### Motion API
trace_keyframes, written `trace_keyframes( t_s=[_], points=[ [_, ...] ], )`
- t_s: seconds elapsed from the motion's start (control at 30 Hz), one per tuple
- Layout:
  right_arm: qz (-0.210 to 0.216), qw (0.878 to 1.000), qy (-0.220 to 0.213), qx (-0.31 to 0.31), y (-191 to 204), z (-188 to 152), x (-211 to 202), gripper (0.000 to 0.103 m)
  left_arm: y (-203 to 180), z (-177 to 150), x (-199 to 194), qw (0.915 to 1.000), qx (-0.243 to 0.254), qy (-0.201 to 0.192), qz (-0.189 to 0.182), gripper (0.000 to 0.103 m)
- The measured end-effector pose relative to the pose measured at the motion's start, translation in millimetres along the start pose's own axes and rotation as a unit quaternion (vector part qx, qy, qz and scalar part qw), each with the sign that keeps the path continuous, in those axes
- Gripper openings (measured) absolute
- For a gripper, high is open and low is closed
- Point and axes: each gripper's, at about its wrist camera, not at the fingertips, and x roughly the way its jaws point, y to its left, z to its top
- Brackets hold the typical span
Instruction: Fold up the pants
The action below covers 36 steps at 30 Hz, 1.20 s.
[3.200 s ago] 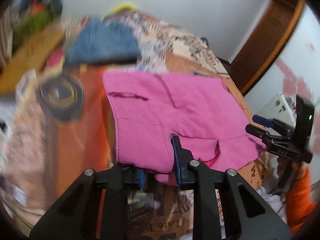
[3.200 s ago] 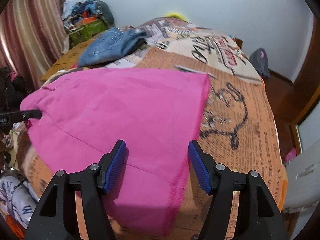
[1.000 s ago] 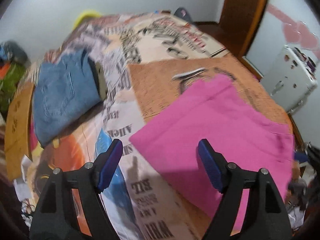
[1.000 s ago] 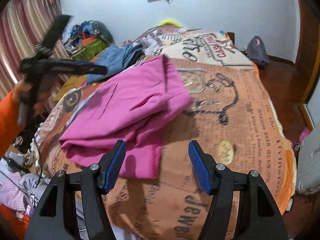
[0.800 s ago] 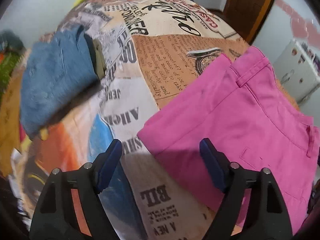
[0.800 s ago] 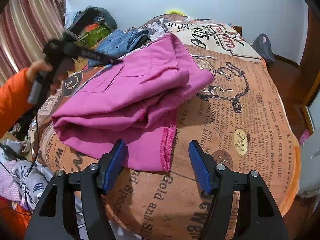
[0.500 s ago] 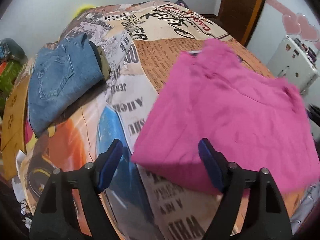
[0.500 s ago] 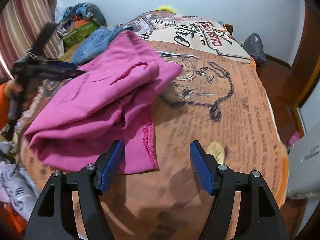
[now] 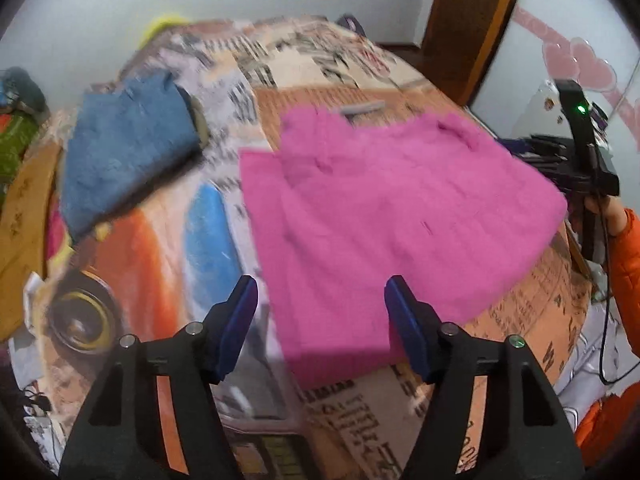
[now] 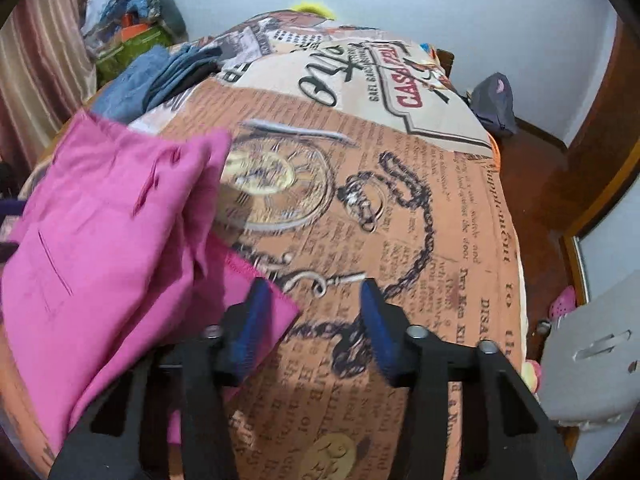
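Between my left tongs point(image 9: 320, 312), whose blue pads stand wide apart and grasp nothing, I see the near edge of the pink pants point(image 9: 384, 216). They lie folded into a thick bundle on the bed point(image 9: 168, 240), over its printed newspaper-pattern cover. My right tongs point(image 10: 310, 316) are released too, jaws apart above the cover's pocket-watch print, with a hemmed corner of the pants just beside the left pad; I cannot tell if it touches. From the right wrist view the bundle sits toward the left side of the bed, a pocket slit showing on top. Farther out, folded blue jeans point(image 9: 124, 148) rest well apart from the pants near the far left corner. Motion blur softens the left view.
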Motion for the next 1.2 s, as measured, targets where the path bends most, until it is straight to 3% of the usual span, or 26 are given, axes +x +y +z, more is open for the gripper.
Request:
trace_keyframes(
  t_s=[0.13, 0.23, 0.33, 0.47, 0.5, 0.57, 0.73, 0.9, 1.0, 1.2],
  points=[
    [0.016, 0.999, -0.038, 0.019, -2, 13, -25, 0.041, 9, 24, -13, 0.9989, 0.005, -0.044, 0.015, 0.067],
    [0.062, 0.996, -0.051, 0.037, 4, 24, -38, 0.041, 13, 40, -6, 0.998, 0.002, -0.063, 0.0, 0.067],
    [0.088, 0.994, -0.05, 0.033, 18, 32, -34, 0.041, 11, 50, 14, 0.9988, -0.002, -0.045, -0.021, 0.065],
    [0.095, 0.995, -0.038, 0.016, 37, 35, -15, 0.041, 6, 54, 39, 0.9994, 0.0, -0.029, -0.022, 0.05],
    [0.098, 0.994, -0.035, 0.014, 40, 35, -12, 0.039, 7, 54, 44, 0.9996, -0.002, -0.022, -0.019, 0.043],
    [0.102, 0.994, -0.039, 0.009, 42, 35, -9, 0.022, 11, 51, 52, 0.9993, -0.017, -0.018, -0.029, 0.037],
    [0.089, 0.993, -0.076, -0.007, 48, 43, -21, 0.012, 18, 43, 52, 0.9983, -0.032, -0.028, -0.04, 0.028],
    [0.084, 0.989, -0.121, -0.031, 56, 57, -34, 0.01, 26, 41, 50, 0.9973, -0.051, -0.03, -0.044, 0.025],
    [0.074, 0.99, -0.115, -0.034, 59, 63, -23, 0.01, 31, 39, 49, 0.9967, -0.063, -0.031, -0.041, 0.025],
    [0.064, 0.996, -0.055, -0.027, 57, 61, 19, 0.011, 43, 36, 49, 0.9938, -0.094, -0.025, -0.054, 0.025]
  ],
)
